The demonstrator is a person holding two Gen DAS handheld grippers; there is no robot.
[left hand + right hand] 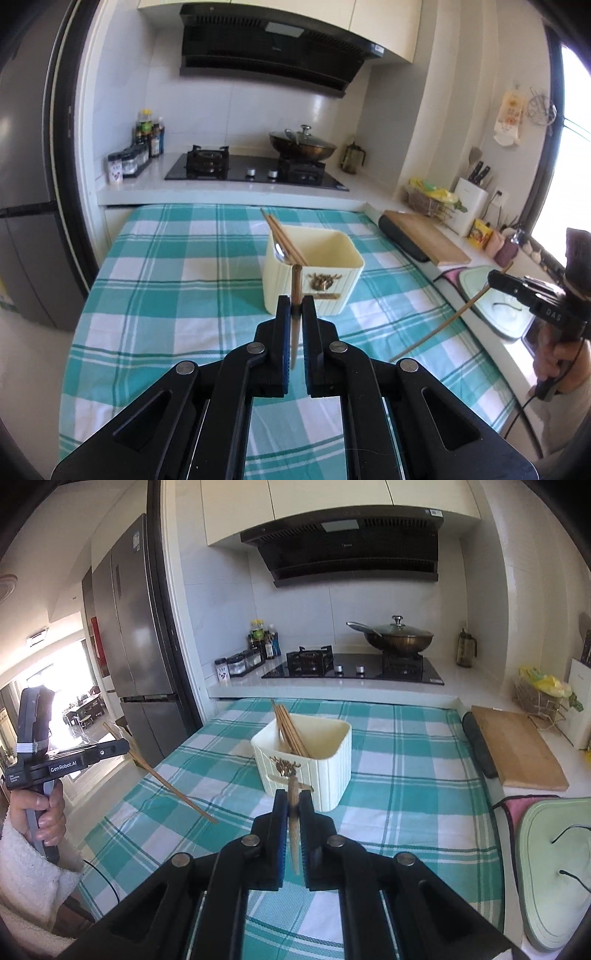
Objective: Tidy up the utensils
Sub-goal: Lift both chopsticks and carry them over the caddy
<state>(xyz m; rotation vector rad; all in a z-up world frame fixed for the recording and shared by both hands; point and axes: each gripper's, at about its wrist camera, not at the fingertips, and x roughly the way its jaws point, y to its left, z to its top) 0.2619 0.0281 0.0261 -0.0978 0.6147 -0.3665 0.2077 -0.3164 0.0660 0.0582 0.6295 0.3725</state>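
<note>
Both jaws gripping chopsticks (295, 314), seemingly slanted tip-down

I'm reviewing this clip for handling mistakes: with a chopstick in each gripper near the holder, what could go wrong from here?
1. The left gripper and right gripper each pinch one chopstick with long ends free; it could pivot or slip.
2. Chopsticks already lean in the cream holder; an incoming stick could catch them or the rim.
3. The light-looking holder might slide or tip on the checked cloth.

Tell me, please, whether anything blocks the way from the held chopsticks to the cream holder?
Nothing visible does. Each gripper, left and right, holds one chopstick before the holder, whose right half is open; chopsticks lean inside left.
</note>
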